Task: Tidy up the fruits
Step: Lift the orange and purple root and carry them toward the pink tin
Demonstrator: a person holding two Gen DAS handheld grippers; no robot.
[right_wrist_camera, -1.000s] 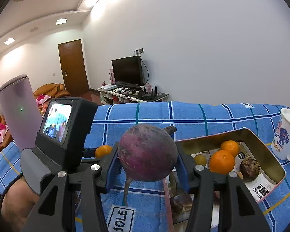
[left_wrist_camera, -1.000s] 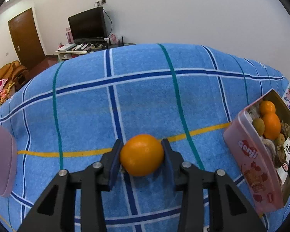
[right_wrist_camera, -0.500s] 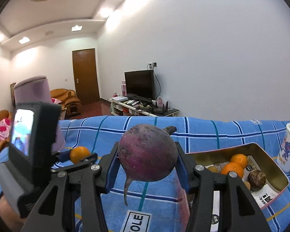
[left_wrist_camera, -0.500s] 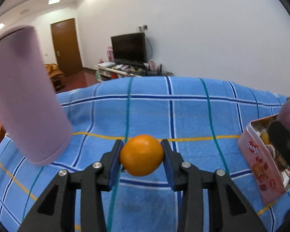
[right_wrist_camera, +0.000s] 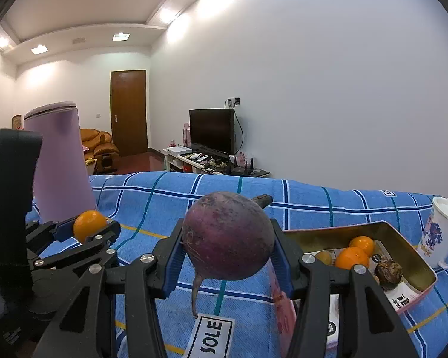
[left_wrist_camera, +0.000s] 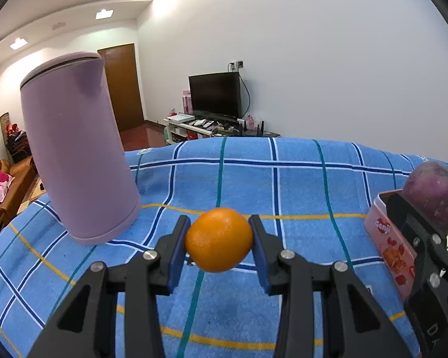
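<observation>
My left gripper (left_wrist_camera: 219, 246) is shut on an orange (left_wrist_camera: 219, 239) and holds it above the blue checked cloth (left_wrist_camera: 254, 185). My right gripper (right_wrist_camera: 228, 249) is shut on a round purple beet (right_wrist_camera: 228, 235), with its root tail hanging down. The left gripper with its orange (right_wrist_camera: 89, 229) shows at the left of the right wrist view. The beet (left_wrist_camera: 430, 194) shows at the right edge of the left wrist view. A pink tin (right_wrist_camera: 418, 258) to the right holds two oranges (right_wrist_camera: 351, 257), a small yellow-green fruit and a dark brown one (right_wrist_camera: 388, 271).
A tall lilac jug (left_wrist_camera: 74, 161) stands on the cloth at the left, close to the left gripper. A white printed mug (right_wrist_camera: 440, 232) stands right of the tin. The pink tin's side (left_wrist_camera: 394, 253) faces the left gripper. A television and a door are behind.
Both grippers have risen and tilted up, so more of the room shows. The left gripper has swung left, bringing the lilac jug fully into view. Both grips are unchanged.
</observation>
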